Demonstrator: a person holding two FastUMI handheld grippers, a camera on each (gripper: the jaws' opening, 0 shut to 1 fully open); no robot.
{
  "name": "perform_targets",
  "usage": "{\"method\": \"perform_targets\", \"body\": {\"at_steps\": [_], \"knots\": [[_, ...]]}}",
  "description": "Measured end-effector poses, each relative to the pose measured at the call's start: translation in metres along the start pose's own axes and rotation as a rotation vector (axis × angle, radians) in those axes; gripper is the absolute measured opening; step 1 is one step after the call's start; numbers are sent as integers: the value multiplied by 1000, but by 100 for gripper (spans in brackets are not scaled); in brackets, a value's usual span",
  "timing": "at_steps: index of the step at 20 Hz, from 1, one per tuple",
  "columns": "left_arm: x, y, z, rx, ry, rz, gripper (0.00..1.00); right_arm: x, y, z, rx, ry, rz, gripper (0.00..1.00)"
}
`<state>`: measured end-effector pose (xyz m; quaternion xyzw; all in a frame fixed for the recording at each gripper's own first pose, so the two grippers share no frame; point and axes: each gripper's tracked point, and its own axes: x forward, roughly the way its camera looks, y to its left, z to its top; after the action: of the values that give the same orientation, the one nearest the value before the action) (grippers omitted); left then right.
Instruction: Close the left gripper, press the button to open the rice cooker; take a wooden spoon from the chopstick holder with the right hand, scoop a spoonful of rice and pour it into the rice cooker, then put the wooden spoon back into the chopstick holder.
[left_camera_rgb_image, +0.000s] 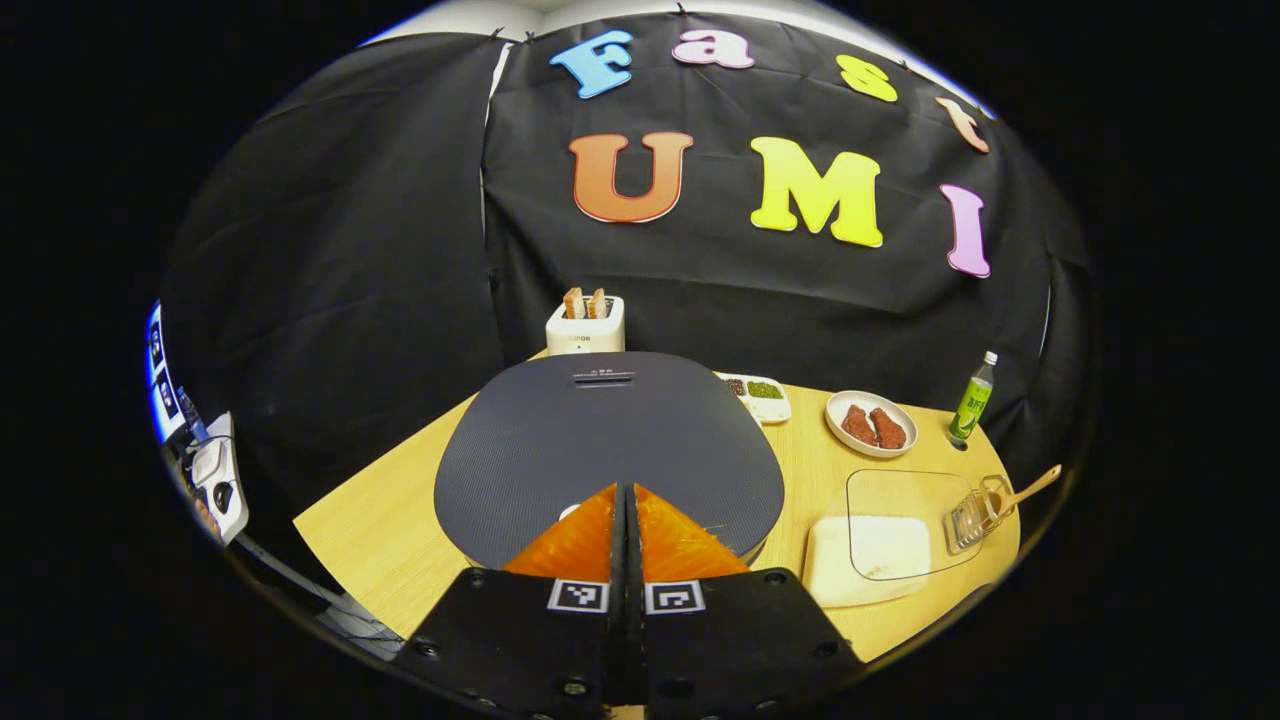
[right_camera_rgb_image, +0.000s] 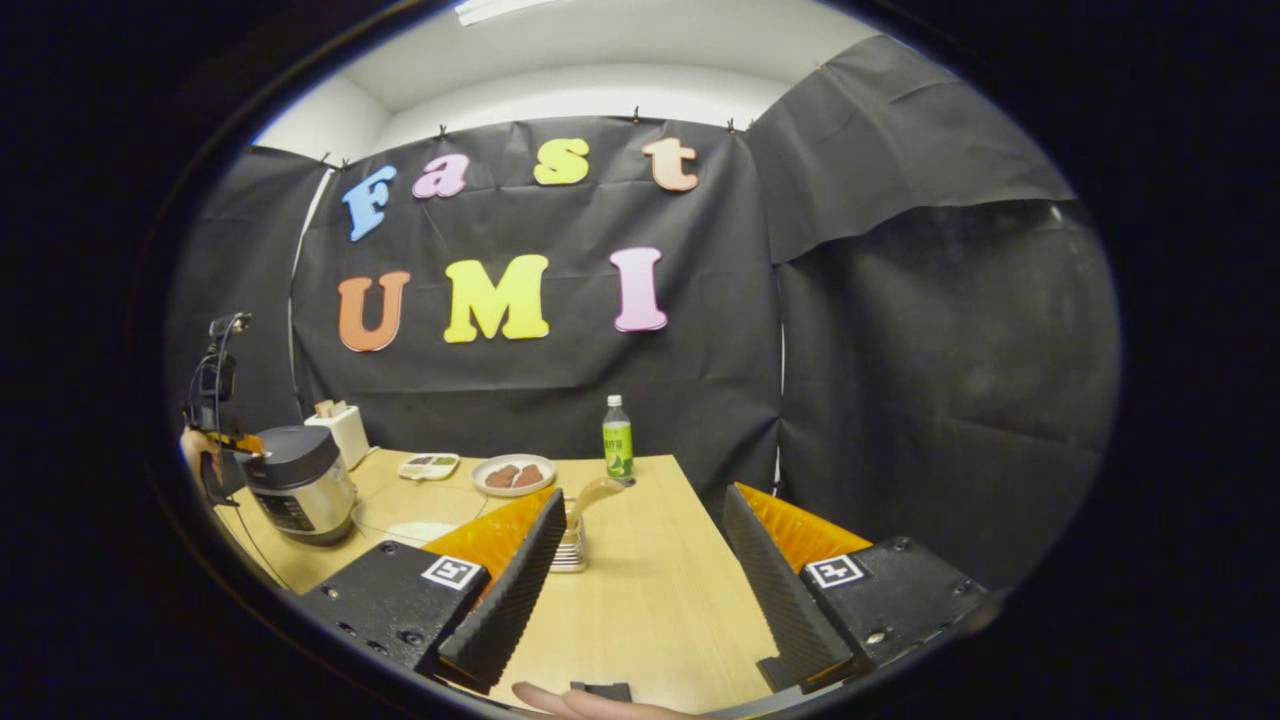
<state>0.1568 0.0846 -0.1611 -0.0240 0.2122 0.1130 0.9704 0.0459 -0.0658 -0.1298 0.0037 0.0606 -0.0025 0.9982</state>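
The rice cooker (left_camera_rgb_image: 608, 450) has a matt, finely textured dark lid, and its body (right_camera_rgb_image: 300, 500) looks like brushed metal. The table (right_camera_rgb_image: 650, 590) is pale, smooth wood grain. At three o'clock of the cooker, a clear glossy chopstick holder (left_camera_rgb_image: 972, 515) carries the wooden spoon (left_camera_rgb_image: 1030, 488).

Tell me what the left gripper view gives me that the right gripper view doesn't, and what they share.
Left gripper view: the rice cooker lid from above, with the shut left tool over its near edge. Right gripper view: the cooker's side, lid down, and the open right tool facing the chopstick holder. Both: wooden spoon in the holder, toaster, plate of meat, green bottle.
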Motion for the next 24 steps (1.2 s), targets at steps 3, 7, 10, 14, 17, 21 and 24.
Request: {"method": "perform_targets", "body": {"at_steps": [3, 7, 10, 14, 17, 21, 24], "knots": [[-1, 0, -1, -74, 34, -14, 0, 4, 2, -6, 6, 17, 2, 100], [-5, 2, 3, -99, 17, -49, 0, 5, 10, -17, 16, 34, 11, 100], [-24, 0, 14, -140, -46, -67, 0, 5, 14, -31, 2, 56, 20, 100], [-83, -5, 56, -66, -258, -70, 72, 8, 22, -46, 10, 75, 32, 100], [-118, -6, 62, -2, -316, -37, 96, 16, 31, -56, 20, 90, 49, 100], [-158, -12, 54, -21, -355, -79, 95, 40, 38, -68, 39, 80, 63, 100], [-178, -12, 41, -59, -384, -119, 95, 64, 49, -83, 49, 95, 98, 100]]}}
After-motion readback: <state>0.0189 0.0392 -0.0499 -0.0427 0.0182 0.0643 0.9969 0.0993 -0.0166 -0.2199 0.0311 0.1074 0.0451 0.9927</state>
